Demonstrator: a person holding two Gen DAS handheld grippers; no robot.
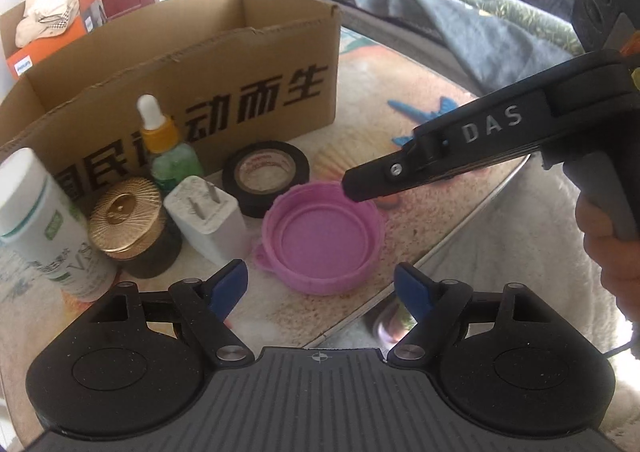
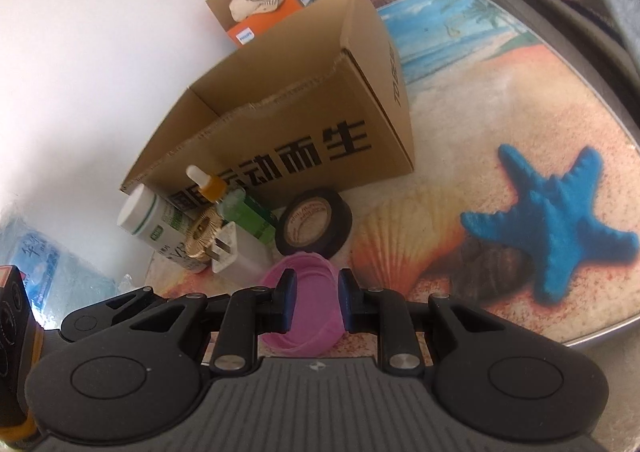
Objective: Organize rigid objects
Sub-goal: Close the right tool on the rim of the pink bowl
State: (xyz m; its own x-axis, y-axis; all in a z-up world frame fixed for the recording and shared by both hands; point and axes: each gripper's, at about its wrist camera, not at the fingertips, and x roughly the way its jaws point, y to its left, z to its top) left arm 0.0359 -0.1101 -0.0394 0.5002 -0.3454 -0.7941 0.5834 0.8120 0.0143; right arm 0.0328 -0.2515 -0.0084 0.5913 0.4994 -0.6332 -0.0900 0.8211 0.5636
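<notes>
At the near edge of the surface [image 2: 560, 100], just ahead of my left gripper [image 1: 320, 284], the pink lid [image 1: 320, 236] lies hollow side up. My left gripper hangs wide apart and holds nothing. My right gripper [image 2: 316, 304] has its fingers straddling the lid's far wall, one pad inside the rim and one outside; they are partly spread, and I cannot tell whether they are touching the plastic yet.

I judge the lid light, thin and slightly springy, smooth enough to slip if pinched on the curve, so the upright rim wall is the right place to hold it, away from the small tab at its near-left side.

Just beyond it, in a row toward the left, stand the white plug adapter [image 1: 208, 218], the jar with a gold cap [image 1: 126, 218] and the white bottle [image 1: 44, 220], which is cut off by the frame edge. Behind those are the black tape roll [image 1: 266, 176] and the dropper bottle [image 1: 166, 148], glass I think, so fragile.

Farthest back sits the open cardboard box [image 1: 200, 64]. Its inside floor is hidden from both cameras, so I cannot say what it holds. The lid's underside is hidden too.
</notes>
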